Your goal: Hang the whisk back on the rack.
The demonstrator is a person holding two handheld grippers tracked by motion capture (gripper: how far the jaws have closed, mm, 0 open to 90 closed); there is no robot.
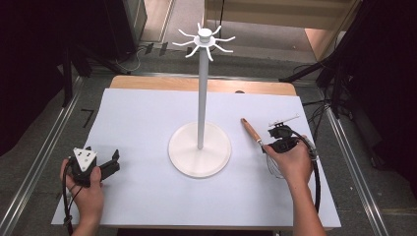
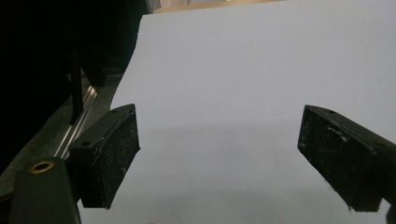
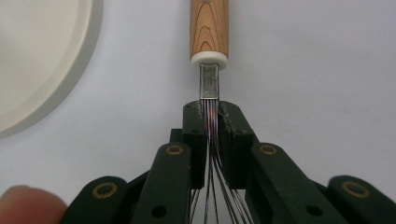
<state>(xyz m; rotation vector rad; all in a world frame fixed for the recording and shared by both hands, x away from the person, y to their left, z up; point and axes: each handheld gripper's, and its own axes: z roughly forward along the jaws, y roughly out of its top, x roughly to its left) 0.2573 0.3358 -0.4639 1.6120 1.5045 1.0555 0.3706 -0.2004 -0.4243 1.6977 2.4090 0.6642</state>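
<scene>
A whisk with a wooden handle lies on the white sheet, right of the stand. In the right gripper view its handle points away and its thin wires run down between my jaws. My right gripper is shut on the whisk's wires just below the metal collar; in the high view it sits under the person's right hand. My left gripper rests at the left of the sheet, held by the left hand. Its jaws stand wide open over bare white sheet, with nothing between them.
A white stand with a round base and a tall pole topped by hooks occupies the table's middle. Its base rim lies left of the whisk. The table edge and metal rails flank the sheet.
</scene>
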